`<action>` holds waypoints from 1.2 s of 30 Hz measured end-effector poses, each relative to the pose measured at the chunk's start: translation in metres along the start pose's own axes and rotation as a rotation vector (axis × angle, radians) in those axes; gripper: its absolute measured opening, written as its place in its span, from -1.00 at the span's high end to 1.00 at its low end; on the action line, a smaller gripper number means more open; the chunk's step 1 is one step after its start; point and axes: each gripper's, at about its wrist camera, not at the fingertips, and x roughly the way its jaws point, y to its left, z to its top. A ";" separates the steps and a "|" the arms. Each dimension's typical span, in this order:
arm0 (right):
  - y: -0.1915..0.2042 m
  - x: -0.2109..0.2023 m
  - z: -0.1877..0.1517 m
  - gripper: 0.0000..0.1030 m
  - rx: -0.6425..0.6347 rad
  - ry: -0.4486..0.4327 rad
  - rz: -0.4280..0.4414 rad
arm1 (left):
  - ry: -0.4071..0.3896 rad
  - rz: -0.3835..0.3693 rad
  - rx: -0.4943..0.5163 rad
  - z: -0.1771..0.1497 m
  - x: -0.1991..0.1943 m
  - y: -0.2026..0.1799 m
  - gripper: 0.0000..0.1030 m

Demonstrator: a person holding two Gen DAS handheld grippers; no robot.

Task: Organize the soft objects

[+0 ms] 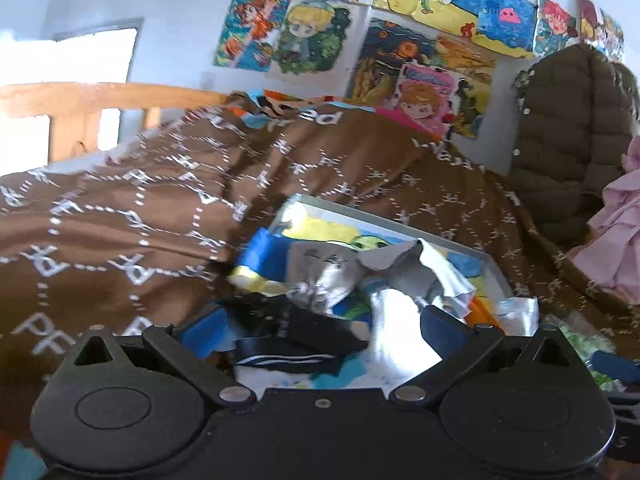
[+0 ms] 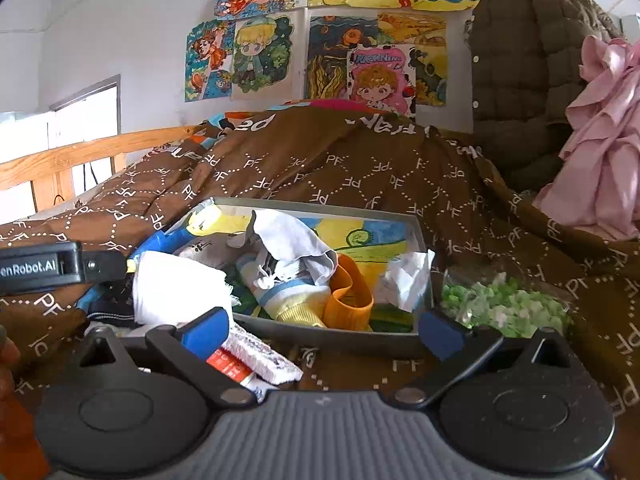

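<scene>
On the brown quilt: grey tray (image 2: 328, 334) of socks & cloths, both grippers hovering at its near side.

Tray sits on brown "PF" quilt (image 2: 360, 168); inside: grey-white cloth (image 2: 296, 244), yellow/blue sock (image 2: 288, 300), orange sock (image 2: 352, 296), crumpled white tissue (image 2: 408, 276). Left view is motion-blurred, tray contents hard to sort out; only it shows a dark striped sock (image 1: 288, 354) just ahead of the left gripper (image 1: 320, 324). Right view alone shows a white folded cloth (image 2: 180, 290) at tray's left end, red/white tube (image 2: 236, 368) near right gripper (image 2: 324, 328), green-white bag (image 2: 504, 308) beside tray. Both grippers' jaws wide apart, holding nothing. Tray's near wall partly cut off by right fingers.
</scene>
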 end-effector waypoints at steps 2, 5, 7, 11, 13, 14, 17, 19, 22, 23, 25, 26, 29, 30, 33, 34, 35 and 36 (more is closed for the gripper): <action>-0.001 0.007 0.002 -0.99 -0.009 0.005 0.003 | 0.009 -0.030 -0.027 0.002 0.008 0.003 -0.98; -0.005 0.018 0.006 -0.99 -0.038 0.011 0.007 | 0.020 -0.076 -0.063 0.003 0.022 0.007 -0.98; -0.008 0.024 0.008 -0.99 -0.064 0.018 0.015 | 0.032 -0.103 -0.075 0.005 0.030 0.007 -0.98; -0.013 0.032 0.008 -0.99 -0.110 0.061 0.067 | 0.048 -0.176 -0.097 0.010 0.047 0.007 -0.98; -0.010 0.034 0.006 -0.99 -0.146 0.070 0.074 | 0.066 -0.201 -0.106 0.011 0.054 0.007 -0.98; -0.007 0.034 0.005 -0.99 -0.167 0.077 0.083 | 0.074 -0.212 -0.113 0.011 0.056 0.008 -0.98; 0.003 0.034 0.001 -0.99 -0.241 0.087 0.104 | 0.105 -0.253 -0.137 0.007 0.060 0.012 -0.98; 0.011 0.033 -0.001 -0.98 -0.300 0.090 0.108 | 0.124 -0.269 -0.143 0.003 0.061 0.014 -0.98; 0.021 0.033 -0.005 -0.98 -0.373 0.096 0.090 | 0.154 -0.290 -0.163 0.001 0.065 0.017 -0.87; 0.023 0.034 -0.006 -0.96 -0.387 0.101 0.085 | 0.156 -0.299 -0.172 0.001 0.065 0.017 -0.85; 0.025 0.039 -0.009 -0.89 -0.410 0.125 0.076 | 0.153 -0.320 -0.183 0.002 0.063 0.017 -0.80; 0.026 0.041 -0.010 -0.83 -0.417 0.140 0.074 | 0.154 -0.327 -0.182 0.002 0.062 0.016 -0.76; 0.027 0.049 -0.015 -0.77 -0.417 0.170 0.074 | 0.160 -0.345 -0.179 0.002 0.062 0.014 -0.63; 0.026 0.051 -0.016 -0.75 -0.415 0.175 0.077 | 0.163 -0.350 -0.179 0.002 0.062 0.013 -0.56; 0.026 0.057 -0.016 -0.64 -0.418 0.175 0.065 | 0.182 -0.365 -0.183 0.001 0.065 0.011 -0.30; 0.025 0.058 -0.015 -0.60 -0.419 0.171 0.065 | 0.185 -0.367 -0.181 0.000 0.065 0.011 -0.25; 0.024 0.060 -0.014 -0.53 -0.414 0.170 0.070 | 0.188 -0.368 -0.176 0.000 0.066 0.011 -0.13; 0.024 0.062 -0.013 -0.49 -0.408 0.174 0.076 | 0.191 -0.366 -0.172 -0.001 0.067 0.011 -0.01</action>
